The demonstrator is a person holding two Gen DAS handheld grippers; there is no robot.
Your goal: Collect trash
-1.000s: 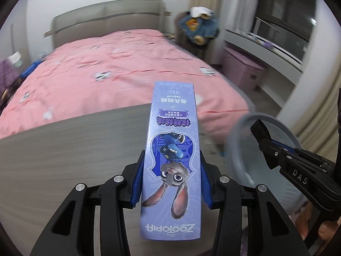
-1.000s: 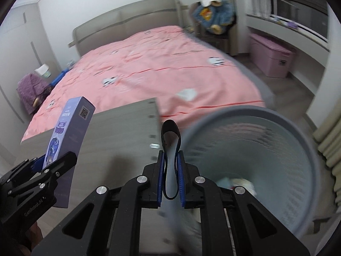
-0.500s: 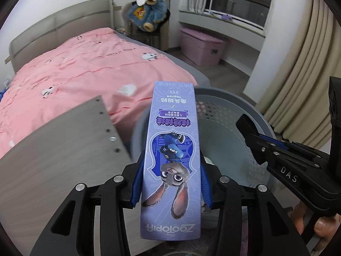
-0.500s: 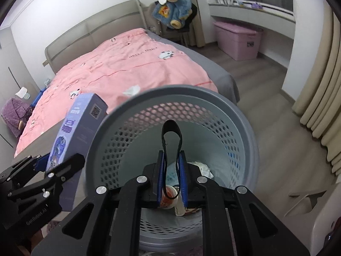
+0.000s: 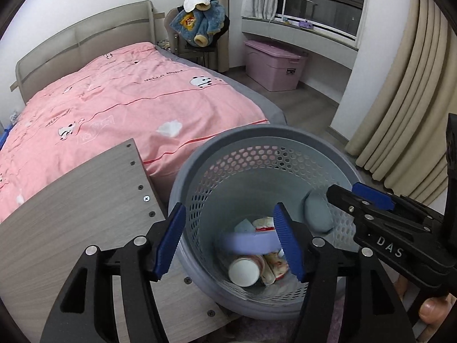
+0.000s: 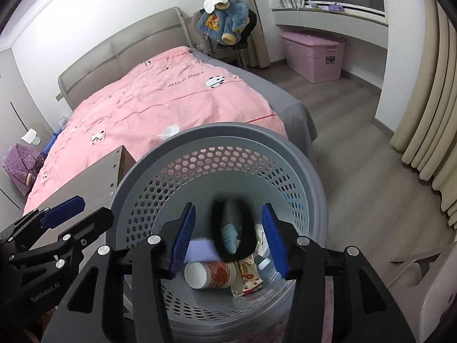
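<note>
Both grippers hover over a grey perforated trash basket [image 5: 257, 134] [image 6: 228, 131]. My left gripper [image 5: 228, 228] is opening with nothing pressed between its blue pads. Below it, the purple cartoon box [image 5: 248, 241] drops blurred into the basket, and it is also seen in the right wrist view as the purple box [image 6: 200, 250]. My right gripper [image 6: 228, 228] is opening too, and a black loop [image 6: 247, 228] falls blurred between its fingers, free of the pads. A paper cup [image 6: 208, 274] and wrappers lie at the bottom. Each view shows the other one: right gripper [image 5: 351, 193], left gripper [image 6: 82, 214].
A wood-grain tabletop [image 5: 85, 200] ends just left of the basket. Behind it is a bed with a pink cover [image 5: 114, 100]. A pink storage bin [image 5: 274, 65], a chair with a blue jacket [image 5: 200, 25] and beige curtains [image 5: 400, 114] stand farther off.
Both grippers swung right from over the tabletop to above the basket. Both have opened: the purple box left the left gripper and the black loop left the right one, and both are falling.
</note>
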